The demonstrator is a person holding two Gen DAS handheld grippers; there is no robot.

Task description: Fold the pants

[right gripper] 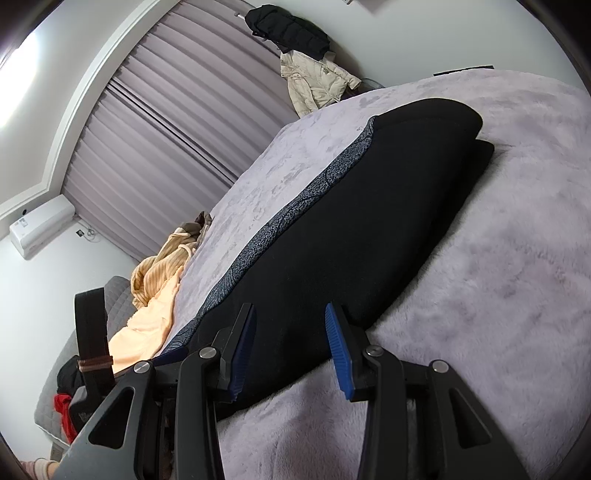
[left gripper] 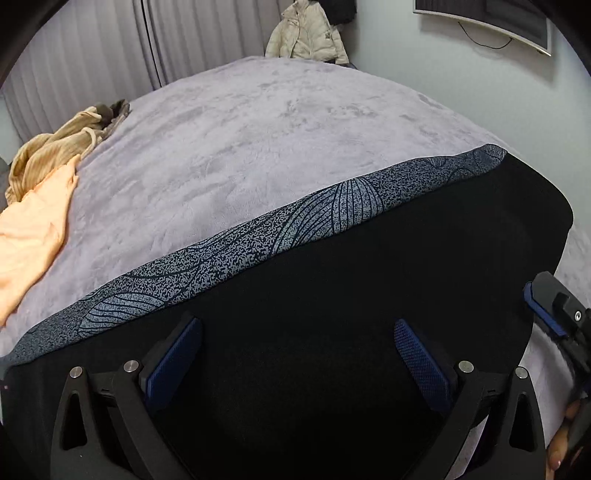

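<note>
A: Left hand-held gripper [left gripper: 297, 334] nearest the lens, jaws spread wide, nothing between the pads. It hangs over the black pants [left gripper: 332, 314].

B: Touching the cloth?

A: Can't tell from that view. Blue pads [left gripper: 417, 354] sit above the black fabric, gap clear.

B: Right one?

A: Right hand-held gripper [right gripper: 290, 321] also released, jaws apart. It straddles the near end of the pants [right gripper: 351, 221]: left pad over the fabric, right pad at its edge by the blanket. Contact unclear.

B: Where do the pants lie?

A: Flat on the bed [left gripper: 258, 147], on the grey plush blanket, in a long black strip. A speckled grey-blue patterned band [left gripper: 295, 221] runs along the far long edge. In the right wrist view the far end looks doubled, one black layer over another.

B: Right gripper seen from the left camera?

A: Yes, at the right edge [left gripper: 554, 310], just beside the end of the pants, person's fingers below it.

B: Other stuff?

A: Peach cloth [left gripper: 33, 236] and a ribbed tan garment [left gripper: 55, 151] piled at the bed's left edge, well apart from the pants. Cream jacket [right gripper: 314, 81] and black jacket [right gripper: 288, 29] hang at the far wall by the curtains [right gripper: 166, 129]. AC unit [right gripper: 40, 225] on the wall to the left.
</note>
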